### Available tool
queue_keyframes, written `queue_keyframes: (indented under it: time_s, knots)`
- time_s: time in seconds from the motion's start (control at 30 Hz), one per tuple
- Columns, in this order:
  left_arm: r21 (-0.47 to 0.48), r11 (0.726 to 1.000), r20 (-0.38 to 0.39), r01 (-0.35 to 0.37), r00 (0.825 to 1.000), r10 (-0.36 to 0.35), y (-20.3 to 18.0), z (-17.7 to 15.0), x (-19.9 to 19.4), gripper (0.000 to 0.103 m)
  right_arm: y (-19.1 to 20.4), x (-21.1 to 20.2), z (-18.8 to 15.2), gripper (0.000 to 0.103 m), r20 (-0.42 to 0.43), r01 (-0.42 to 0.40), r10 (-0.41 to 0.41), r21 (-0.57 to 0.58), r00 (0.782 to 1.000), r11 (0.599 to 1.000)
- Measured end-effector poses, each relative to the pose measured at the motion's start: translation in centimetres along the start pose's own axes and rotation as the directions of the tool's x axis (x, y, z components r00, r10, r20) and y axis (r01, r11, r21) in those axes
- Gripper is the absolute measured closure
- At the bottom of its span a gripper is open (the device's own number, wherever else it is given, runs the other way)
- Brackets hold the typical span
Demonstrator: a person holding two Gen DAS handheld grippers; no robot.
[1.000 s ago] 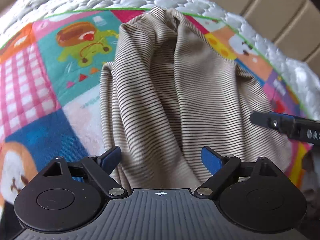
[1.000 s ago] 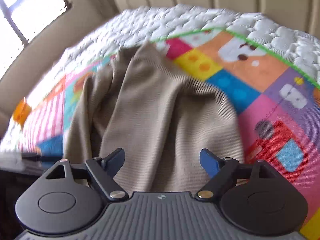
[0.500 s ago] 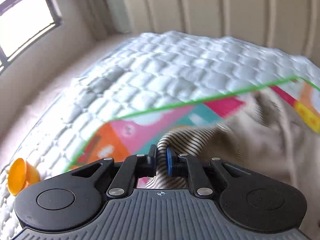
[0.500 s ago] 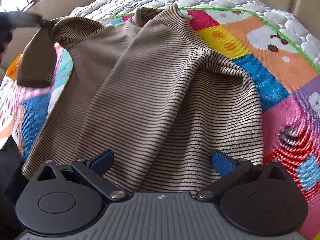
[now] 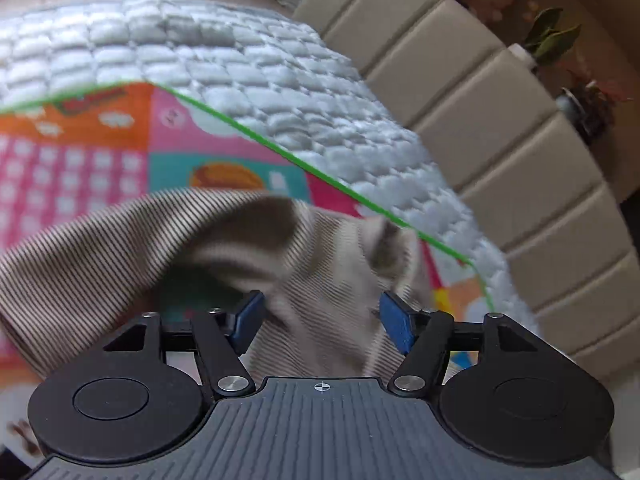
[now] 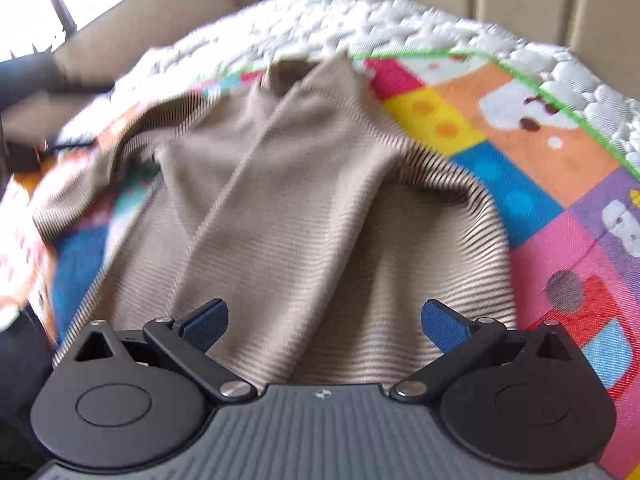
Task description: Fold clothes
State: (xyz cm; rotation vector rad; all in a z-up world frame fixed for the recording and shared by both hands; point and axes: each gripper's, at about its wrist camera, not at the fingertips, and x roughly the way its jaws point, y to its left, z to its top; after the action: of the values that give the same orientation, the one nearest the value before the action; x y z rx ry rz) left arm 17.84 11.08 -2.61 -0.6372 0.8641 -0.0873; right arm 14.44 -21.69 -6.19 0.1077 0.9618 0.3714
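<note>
A tan top with thin dark stripes (image 6: 300, 200) lies rumpled on a colourful patchwork play mat (image 6: 520, 140). In the left wrist view its sleeve (image 5: 100, 264) stretches out to the left over the mat (image 5: 80, 168), partly blurred. My left gripper (image 5: 320, 304) hangs over the top's upper part. Its jaws are opening, with cloth below and between them but not pinched. My right gripper (image 6: 324, 310) is over the lower hem, wide apart and closing slightly, its blue pads (image 6: 444, 326) clear of the fabric.
The mat lies on a white quilted mattress (image 5: 280, 80) with a beige padded headboard (image 5: 500, 120) behind it. Plants and soft toys (image 5: 560, 40) sit past the headboard. A dark blurred shape (image 6: 36, 76) shows at the left edge of the right wrist view.
Half a second ago my left gripper was shut on a fold of the striped cloth; now it has let go and rolled, and the sleeve lies out to the left. The right gripper stays open.
</note>
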Motion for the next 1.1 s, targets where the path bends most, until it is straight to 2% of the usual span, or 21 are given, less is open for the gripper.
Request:
queue_keyframes:
  time_s: [0.03,0.07,0.1,0.13,0.23,0.3,0.37,0.43,0.5,0.57,0.67,0.77,0.8,0.87,0.9,0.93,0.97,1.03,1.1]
  knots:
    - [0.042,0.999,-0.028,0.000,1.000,0.001,-0.5,-1.2,0.8,0.034,-0.5,-0.7,0.2,0.022,0.028,-0.014,0.013,0.029,1.000,0.999]
    - [0.106,0.994,-0.056,-0.011,0.998,0.017,-1.1,-2.0,1.4,0.036,-0.9,-1.0,0.3,0.030,0.026,-0.029,0.028,0.049,0.999,0.998]
    - [0.162,0.987,-0.078,-0.016,0.997,0.029,-1.5,-2.7,1.9,0.036,-1.2,-1.2,0.5,0.043,0.020,-0.045,0.043,0.068,0.999,0.997]
    - [0.191,0.982,-0.090,-0.003,0.996,0.020,-1.5,-3.0,2.1,0.034,-1.2,-1.1,0.5,0.050,-0.005,-0.054,0.055,0.071,0.999,0.996]
    - [0.152,0.987,-0.157,0.059,0.987,-0.035,-0.1,-2.9,3.1,0.031,0.7,-0.1,-0.2,0.050,-0.093,-0.071,0.068,-0.026,0.993,0.997]
    - [0.114,0.992,-0.206,0.062,0.978,-0.038,0.8,-3.1,4.2,0.032,2.5,0.2,-0.8,0.050,-0.135,-0.060,0.044,-0.111,0.990,0.992]
    - [0.087,0.994,-0.249,0.068,0.967,-0.044,1.4,-3.5,5.1,0.032,4.6,-0.7,-1.5,0.052,-0.111,-0.048,0.022,-0.242,0.994,0.969]
    - [0.076,0.995,-0.275,0.071,0.960,-0.048,1.5,-3.7,5.6,0.031,6.9,-1.9,-2.2,0.052,-0.097,-0.058,0.022,-0.386,0.995,0.921]
    - [0.082,0.994,-0.280,0.066,0.959,-0.041,1.4,-3.8,5.9,0.028,9.2,-2.8,-2.8,0.052,-0.122,-0.105,0.048,-0.517,0.991,0.849]
    - [0.088,0.994,-0.283,0.057,0.959,-0.030,1.3,-3.7,6.2,0.021,11.2,-3.1,-3.6,0.052,-0.220,-0.204,0.086,-0.599,0.972,0.775]
    - [0.097,0.994,-0.286,0.045,0.958,-0.016,1.3,-3.7,6.7,0.020,13.6,-2.8,-5.5,0.052,-0.347,-0.297,0.066,-0.671,0.936,0.680]
    - [0.104,0.994,-0.287,0.043,0.958,-0.011,1.4,-3.7,6.7,0.020,14.7,-1.7,-7.8,0.052,-0.389,-0.281,-0.050,-0.742,0.920,0.608]
    - [0.111,0.993,-0.287,0.043,0.958,-0.009,1.4,-3.8,6.7,0.019,14.8,-1.3,-8.4,0.052,-0.379,-0.256,-0.089,-0.761,0.921,0.596]
    - [0.118,0.992,-0.288,0.046,0.958,-0.010,1.3,-3.9,6.6,0.015,15.0,-1.3,-8.9,0.070,-0.323,-0.193,-0.134,-0.797,0.937,0.572]
    - [0.121,0.991,-0.288,0.048,0.957,-0.011,1.3,-4.0,6.6,0.014,15.0,-1.5,-8.6,0.079,-0.311,-0.181,-0.133,-0.794,0.941,0.580]
    - [0.123,0.991,-0.289,0.049,0.957,-0.012,1.3,-4.0,6.5,0.013,14.7,-2.2,-7.5,0.091,-0.294,-0.160,-0.121,-0.772,0.948,0.615]
    - [0.124,0.991,-0.290,0.050,0.957,-0.012,1.4,-4.1,6.5,0.012,14.4,-2.9,-6.3,0.097,-0.274,-0.139,-0.109,-0.745,0.956,0.652]
    - [0.126,0.991,-0.292,0.053,0.956,-0.014,1.4,-4.1,6.4,0.011,13.7,-4.2,-4.0,0.098,-0.233,-0.098,-0.088,-0.685,0.969,0.722]
    - [0.128,0.990,-0.293,0.055,0.956,-0.016,1.5,-4.2,6.3,0.010,11.9,-5.9,-0.5,0.098,-0.149,-0.012,-0.103,-0.620,0.983,0.785]
